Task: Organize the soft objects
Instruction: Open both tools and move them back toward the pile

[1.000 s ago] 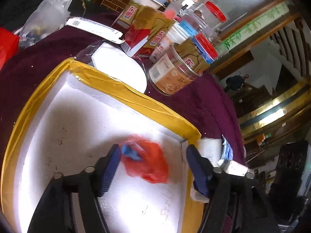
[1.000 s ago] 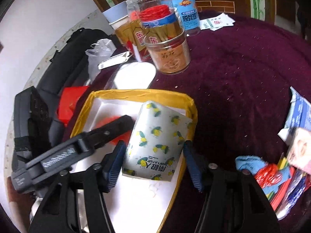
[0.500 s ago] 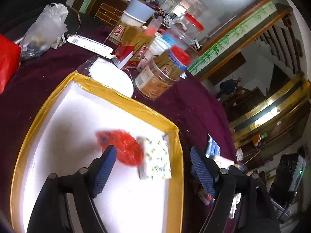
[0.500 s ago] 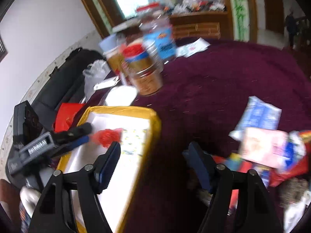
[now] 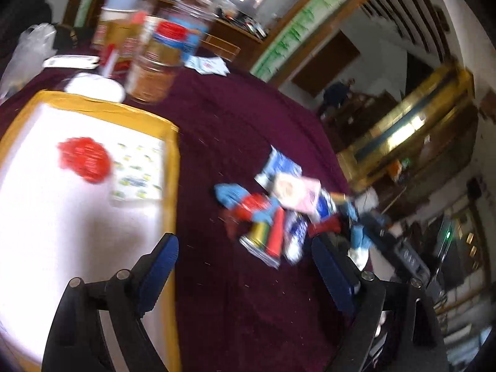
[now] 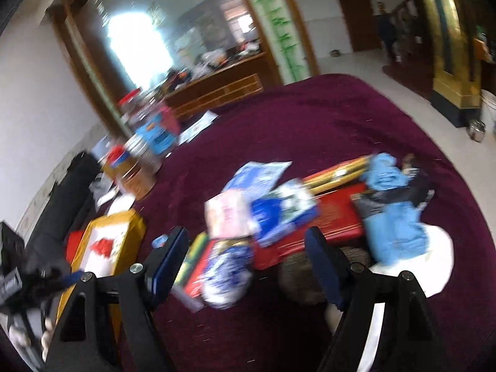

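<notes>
Both frames blurred. Left claw (image 5: 245,272) has just been opening, jaws wide apart, nothing between them, hanging above the maroon tabletop (image 5: 248,117) just right of the yellow-rimmed white tray (image 5: 172,142). In the tray: red crumpled bag (image 5: 83,158) touching a lemon-print tissue pack (image 5: 138,170) on its right, both near the tray's far right corner. Right of the tray, apart from it, sits the pile of soft packs (image 5: 279,210) on the cloth: blue glove, pink pack, blue-white packs, red and yellow wrappers, all overlapping. Far left behind the tray: a jar with red lid (image 5: 158,65), more jars and cartons, white lid. Right claw (image 6: 248,260) also has just been opening, empty, gaping over the near edge of the pile; pink tissue pack (image 6: 226,214) and blue-white round-pattern pack (image 6: 226,269) lie between and ahead of its jaws, untouched as far as I can tell. Light blue cloth (image 6: 393,223) and red flat box (image 6: 328,220) to the right. The tray shows far left in the right wrist view, red bag inside it.
</notes>
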Tool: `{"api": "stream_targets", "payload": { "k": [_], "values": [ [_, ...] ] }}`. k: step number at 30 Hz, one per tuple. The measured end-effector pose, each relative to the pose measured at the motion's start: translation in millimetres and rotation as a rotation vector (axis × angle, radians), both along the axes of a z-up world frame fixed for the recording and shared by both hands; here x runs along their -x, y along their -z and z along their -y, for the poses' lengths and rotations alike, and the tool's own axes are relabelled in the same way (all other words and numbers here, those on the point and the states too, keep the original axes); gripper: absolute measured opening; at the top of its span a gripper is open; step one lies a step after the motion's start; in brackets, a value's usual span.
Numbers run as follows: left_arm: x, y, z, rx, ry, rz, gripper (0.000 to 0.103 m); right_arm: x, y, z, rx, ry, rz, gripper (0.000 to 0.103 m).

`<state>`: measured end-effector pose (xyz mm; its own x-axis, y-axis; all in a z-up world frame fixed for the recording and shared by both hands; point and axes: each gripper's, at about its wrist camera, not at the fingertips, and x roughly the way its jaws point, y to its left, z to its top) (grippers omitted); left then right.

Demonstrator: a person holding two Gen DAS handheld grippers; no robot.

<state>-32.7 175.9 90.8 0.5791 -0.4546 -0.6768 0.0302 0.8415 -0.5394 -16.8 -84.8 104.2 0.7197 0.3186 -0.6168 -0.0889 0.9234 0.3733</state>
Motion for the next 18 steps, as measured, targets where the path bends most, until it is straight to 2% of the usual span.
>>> {"api": "stream_targets", "payload": {
  "k": [7,9,11,15,18],
  "values": [
    [-22.8,24.8,47.5,-0.083,0.018,-0.080,0.090,7.6,20.4,45.9,0.079,0.140,0.101,0.076],
    [-30.7,29.8,56.8,-0.098,0.005,-0.093,0.090,6.1,28.9,56.8,0.075,0.169,0.083,0.076],
    [-37.6,36.5,64.3,-0.109,-0.006,-0.104,0.090,5.3,29.1,65.5,0.015,0.158,0.084,0.079],
    [-45.1,46.1,74.4,-0.122,-0.035,-0.110,0.090,6.1,27.6,63.0,-0.005,0.119,0.083,0.080],
    [-48.9,51.0,82.0,-0.174,-0.038,-0.105,0.090,7.3,28.2,59.0,-0.015,0.094,0.072,0.080]
  ]
}}
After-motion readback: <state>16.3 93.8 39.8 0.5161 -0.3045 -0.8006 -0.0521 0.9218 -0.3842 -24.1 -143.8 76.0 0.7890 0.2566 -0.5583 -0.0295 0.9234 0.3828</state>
